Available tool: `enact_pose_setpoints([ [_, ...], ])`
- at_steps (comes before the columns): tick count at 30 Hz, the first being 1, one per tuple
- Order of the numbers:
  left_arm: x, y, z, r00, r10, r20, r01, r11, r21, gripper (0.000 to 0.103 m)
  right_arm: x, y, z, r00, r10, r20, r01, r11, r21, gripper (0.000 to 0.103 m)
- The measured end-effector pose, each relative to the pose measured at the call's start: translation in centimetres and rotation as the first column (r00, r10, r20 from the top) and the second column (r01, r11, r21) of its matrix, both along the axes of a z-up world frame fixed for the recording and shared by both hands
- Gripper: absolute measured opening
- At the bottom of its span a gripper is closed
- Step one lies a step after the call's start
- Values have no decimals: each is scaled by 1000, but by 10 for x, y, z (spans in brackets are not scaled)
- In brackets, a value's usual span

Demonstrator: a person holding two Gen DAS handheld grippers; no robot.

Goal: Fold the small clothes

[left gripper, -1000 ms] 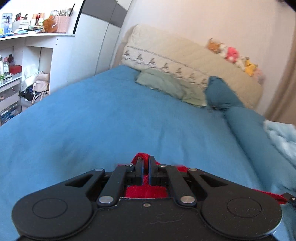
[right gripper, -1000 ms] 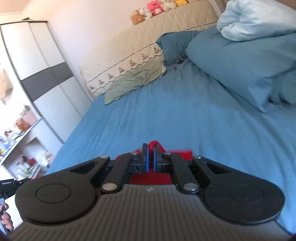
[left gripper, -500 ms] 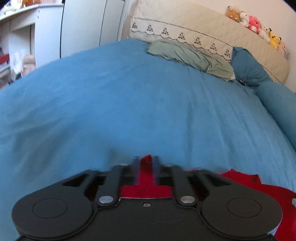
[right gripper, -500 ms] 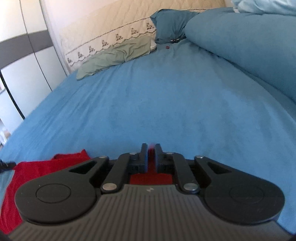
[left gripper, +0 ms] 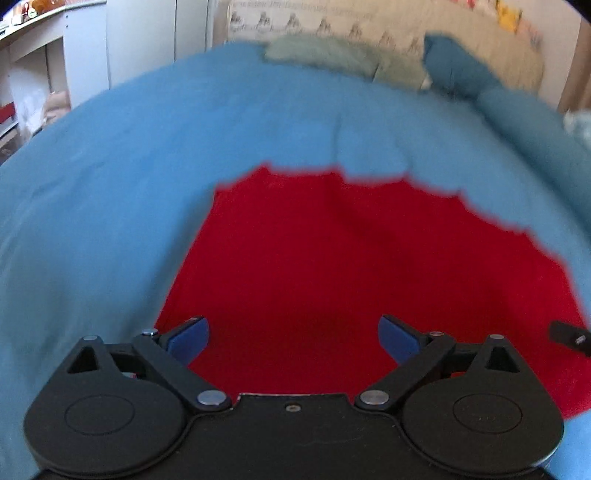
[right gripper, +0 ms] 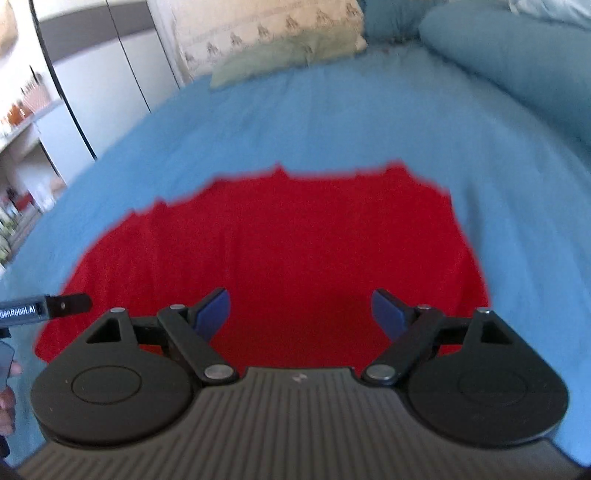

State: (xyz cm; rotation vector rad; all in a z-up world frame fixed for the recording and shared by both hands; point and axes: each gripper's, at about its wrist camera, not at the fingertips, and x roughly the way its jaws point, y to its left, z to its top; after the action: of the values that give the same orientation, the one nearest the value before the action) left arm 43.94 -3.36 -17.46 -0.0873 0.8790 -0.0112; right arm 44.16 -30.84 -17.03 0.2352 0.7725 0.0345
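Note:
A red garment lies spread flat on the blue bed; it also shows in the right wrist view. My left gripper is open and empty, just above the garment's near left part. My right gripper is open and empty, above the garment's near right part. The tip of the right gripper shows at the right edge of the left wrist view, and the left gripper's tip shows at the left of the right wrist view. Both views are blurred by motion.
A green pillow and a beige quilted headboard lie at the far end of the bed. Blue pillows are piled at the right. A white wardrobe and shelves stand to the left.
Both grippers have opened and let go of the red garment, which now lies spread on the bed. Both have pulled back and tilted down over it.

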Motion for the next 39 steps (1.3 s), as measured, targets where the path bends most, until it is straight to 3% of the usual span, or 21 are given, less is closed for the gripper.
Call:
enact_pose_setpoints([
  [3, -4, 12, -19, 1000, 2, -30, -1, 999, 35, 101, -17, -9, -18, 996, -72, -44, 68, 994, -83, 98],
  [7, -13, 14, -21, 997, -65, -30, 67, 994, 83, 102, -38, -41, -21, 993, -107, -47, 102, 990, -96, 97],
  [9, -17, 18, -17, 998, -48, -45, 52, 996, 77, 102, -45, -56, -23, 989, -131, -74, 122, 986, -118, 97],
  [12, -23, 17, 7, 999, 11, -47, -5, 992, 123, 99, -58, -70, -11, 983, -160, -86, 155, 986, -64, 98],
  [15, -38, 6, 42, 1000, 6, 1, -6, 984, 177, 100, -81, -79, 16, 984, -165, -70, 160, 984, -79, 99],
  [18, -43, -7, 68, 1000, 2, 21, -4, 993, 121, 103, -94, -82, 36, 980, -172, -101, 169, 985, -44, 99],
  [20, -40, -21, 71, 1000, -21, 2, 20, 997, 78, 103, -94, -77, 34, 974, -184, -132, 186, 983, 1, 99],
  [26, -16, -63, 49, 997, -49, -59, 52, 998, 35, 103, -89, -70, -2, 936, -286, -208, 321, 933, 162, 98],
  [31, 11, -80, 22, 992, -60, -114, 61, 998, 5, 103, -76, -72, -21, 926, -352, -138, 376, 897, 231, 97],
  [36, 29, -83, -2, 988, -16, -156, 9, 999, -44, 103, -68, -71, -29, 937, -345, -64, 350, 909, 227, 82],
  [39, 33, -88, -8, 988, -15, -155, 13, 1000, -12, 103, -68, -70, -29, 934, -352, -60, 357, 912, 204, 69],
])
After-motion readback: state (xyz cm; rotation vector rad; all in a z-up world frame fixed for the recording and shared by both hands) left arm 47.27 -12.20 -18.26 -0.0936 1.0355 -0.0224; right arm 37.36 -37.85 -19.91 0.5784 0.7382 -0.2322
